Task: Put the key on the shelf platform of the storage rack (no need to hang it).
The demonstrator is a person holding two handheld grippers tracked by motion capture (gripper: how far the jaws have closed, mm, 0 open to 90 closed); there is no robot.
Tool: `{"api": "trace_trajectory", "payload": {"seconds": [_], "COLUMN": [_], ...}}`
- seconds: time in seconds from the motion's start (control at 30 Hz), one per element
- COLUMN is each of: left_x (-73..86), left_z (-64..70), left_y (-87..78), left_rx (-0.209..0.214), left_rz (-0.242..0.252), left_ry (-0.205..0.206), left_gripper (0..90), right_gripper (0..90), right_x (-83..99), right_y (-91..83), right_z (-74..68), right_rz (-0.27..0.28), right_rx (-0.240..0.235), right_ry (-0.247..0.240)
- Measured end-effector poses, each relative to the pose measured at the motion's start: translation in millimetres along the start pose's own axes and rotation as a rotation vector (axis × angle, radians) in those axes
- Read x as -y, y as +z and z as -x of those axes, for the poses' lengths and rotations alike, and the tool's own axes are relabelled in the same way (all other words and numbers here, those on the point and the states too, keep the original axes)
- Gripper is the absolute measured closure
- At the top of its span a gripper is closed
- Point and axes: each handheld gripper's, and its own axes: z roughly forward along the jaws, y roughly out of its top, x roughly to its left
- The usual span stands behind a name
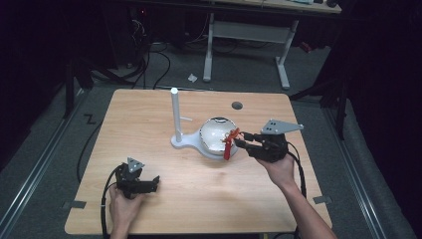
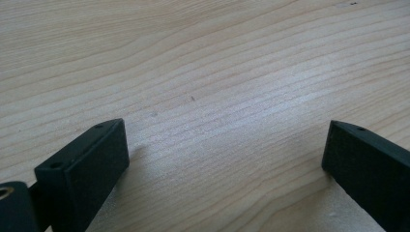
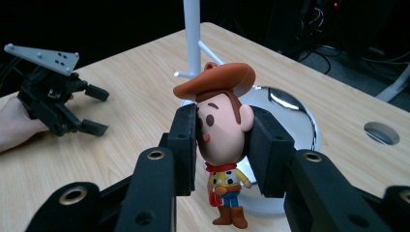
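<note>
Cowboy figure (image 3: pixel 223 145), head clamped between right claw (image 3: pixel 223 150) jaws

Light wooden table (image 1: pixel 199 194), rounded corners, pale grain running across the top — a round grommet hole (image 1: pixel 237 105) near the far edge, right of centre. On it, around the middle, a white stand (image 1: pixel 175 119): flat base on the wood, upright post, short peg off one side; just beside the base, touching or nearly so, sits a white bowl (image 1: pixel 214 137) with a shiny rim. Near half of the top is bare wood — faint specks in the grain.
</note>
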Motion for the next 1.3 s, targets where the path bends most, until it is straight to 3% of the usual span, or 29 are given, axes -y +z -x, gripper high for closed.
{"api": "trace_trajectory", "payload": {"seconds": [0.3,0.6,1.3], "left_x": [0.0,0.0,0.0], "left_z": [0.0,0.0,0.0], "left_y": [0.0,0.0,0.0], "left_rx": [0.0,0.0,-0.001], "left_rz": [0.0,0.0,0.0], "left_ry": [0.0,0.0,0.0], "left_gripper": [2.9,2.9,3.0], "right_gripper": [66.0,66.0,65.8], "right_x": [-22.4,-29.6,-14.8], "right_y": [8.6,19.2,63.2], "right_z": [4.6,11.8,23.0], "right_rz": [0.012,0.023,-0.085], "right_rx": [0.015,0.037,0.042], "right_ry": [-0.02,-0.009,0.021]}}
